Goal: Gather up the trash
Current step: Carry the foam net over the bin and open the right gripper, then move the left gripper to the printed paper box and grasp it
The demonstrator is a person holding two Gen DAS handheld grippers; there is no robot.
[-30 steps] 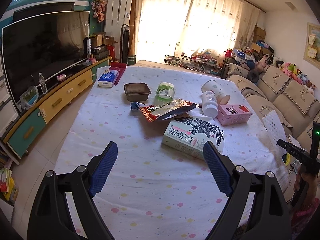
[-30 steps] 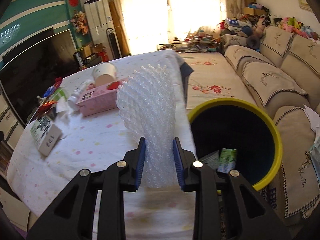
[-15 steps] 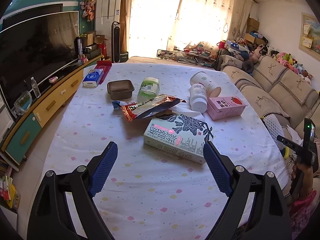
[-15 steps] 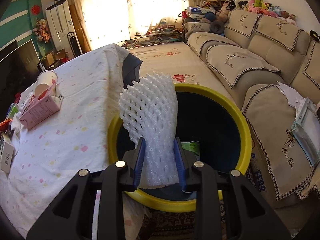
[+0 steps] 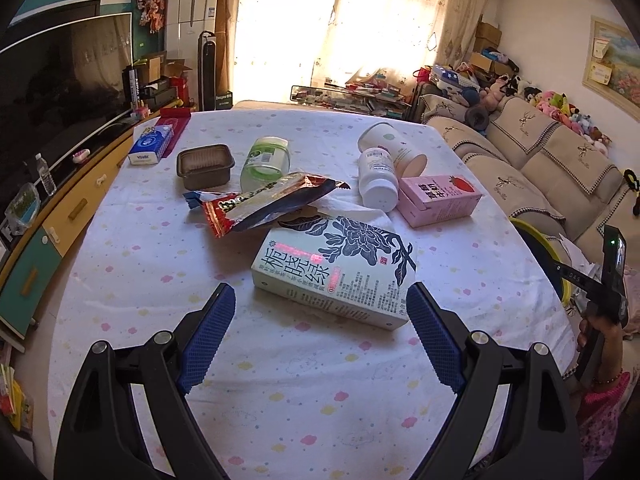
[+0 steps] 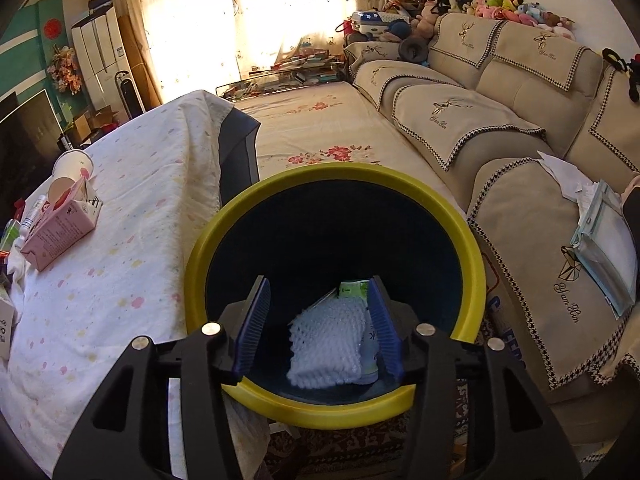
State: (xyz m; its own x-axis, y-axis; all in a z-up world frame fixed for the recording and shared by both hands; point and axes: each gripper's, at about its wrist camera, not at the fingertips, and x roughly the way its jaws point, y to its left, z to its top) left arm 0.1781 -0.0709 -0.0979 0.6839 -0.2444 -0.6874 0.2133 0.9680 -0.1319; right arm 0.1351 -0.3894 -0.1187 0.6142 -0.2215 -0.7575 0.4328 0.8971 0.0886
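Right tool (image 6: pixel 318 336) hangs over the mouth of the yellow-rimmed bin (image 6: pixel 280 184), its blue pads spread wide with nothing between them. Below, on the bin's dark floor, we see the white foam net (image 6: pixel 326 344) lying loose, touching neither pad, with a green-and-white pack (image 6: pixel 352 289) just behind it. We judge the drop-off step finished for this piece, so our right side is free for another item.

Left tool (image 5: pixel 316 338) hovers above the near part of the worktop (image 5: pixel 280 412), pads also wide apart and gripping nothing. Just beyond its tips lies a pale box (image 5: pixel 340 268) printed with large dark Chinese characters and a flower drawing; the small print is too fine for us to read. Past it sits a crumpled snack wrapper (image 5: pixel 260 202), red and dark with Chinese lettering. To the right lie a pink carton (image 5: pixel 440 200) with a strawberry picture, a white bottle (image 5: pixel 378 178) on its side and a tipped paper cup (image 5: pixel 394 148). Further back are a green-lidded jar (image 5: pixel 266 158), a brown tray (image 5: pixel 205 166) and a blue tissue pack (image 5: pixel 150 146) marked "Vinda".

Our next move, we think, calls for lowering the left tool onto the nearest piece, likely the box or the wrapper. The box looks broad, so we would approach across its narrower edge; the wrapper is thin and may slip or crumple.
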